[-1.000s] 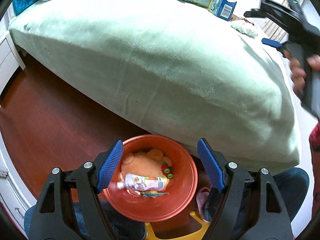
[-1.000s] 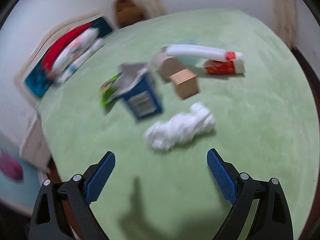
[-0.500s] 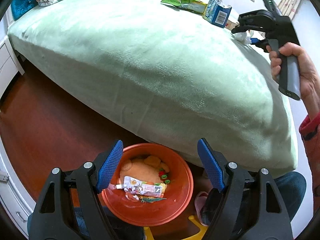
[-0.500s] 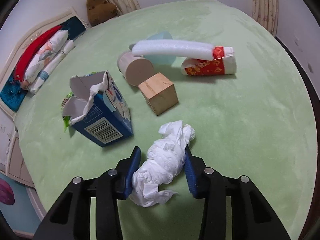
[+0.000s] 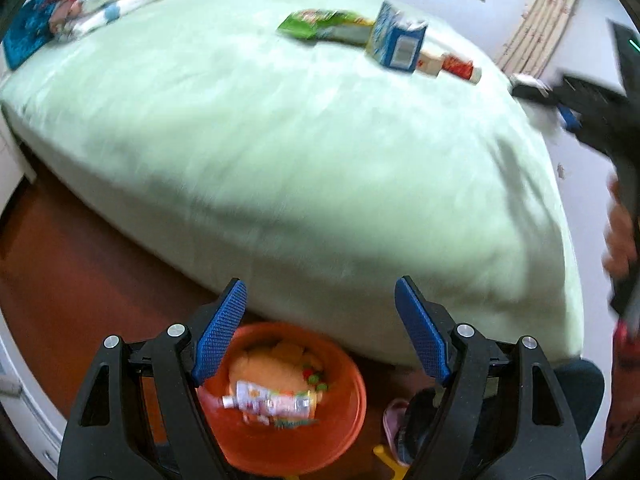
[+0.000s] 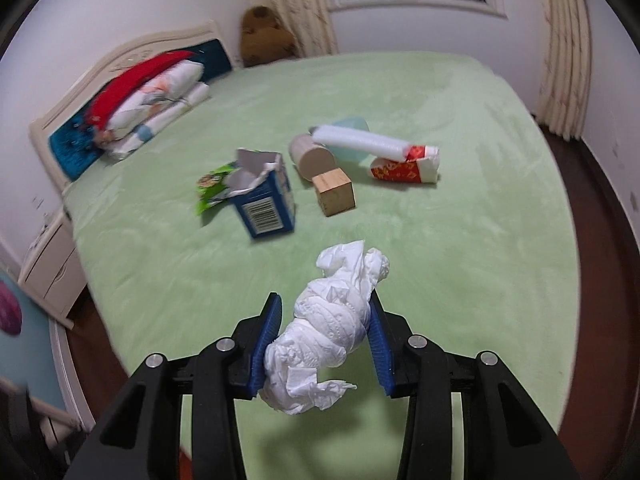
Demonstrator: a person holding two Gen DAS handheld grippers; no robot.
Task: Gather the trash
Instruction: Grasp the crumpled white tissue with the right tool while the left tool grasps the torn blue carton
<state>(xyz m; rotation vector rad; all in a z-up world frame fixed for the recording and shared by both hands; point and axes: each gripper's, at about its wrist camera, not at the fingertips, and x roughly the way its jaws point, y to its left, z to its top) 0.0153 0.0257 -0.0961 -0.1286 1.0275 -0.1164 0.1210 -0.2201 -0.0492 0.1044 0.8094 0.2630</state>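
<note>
Item held: crumpled white tissue, pinched between the blue pads of the right gripper, whose jaws have just been closing and are now clenched on it, the wad lifted clear above the green bed cover with its shadow below. Left gripper: jaws released and wide, nothing between them, hovering over the orange bin on the floor at the near edge of the bed; the bin already holds a squeezed tube and some soft orange stuff. Remaining on the bed, further off: torn blue carton, green wrapper to its left, wooden block, cardboard roll, white foam tube, red-patterned paper cup. Risks, as judged: the tissue is soft and loosely bunched, and a tail hangs free below the pads, so a quick swing toward the bin could let it slip out onto the cover or floor. The bin sits low and partly tucked against the mattress side; a release made too early or too far over the bed would miss it. The two grippers may also crowd each other above the bin.
</note>
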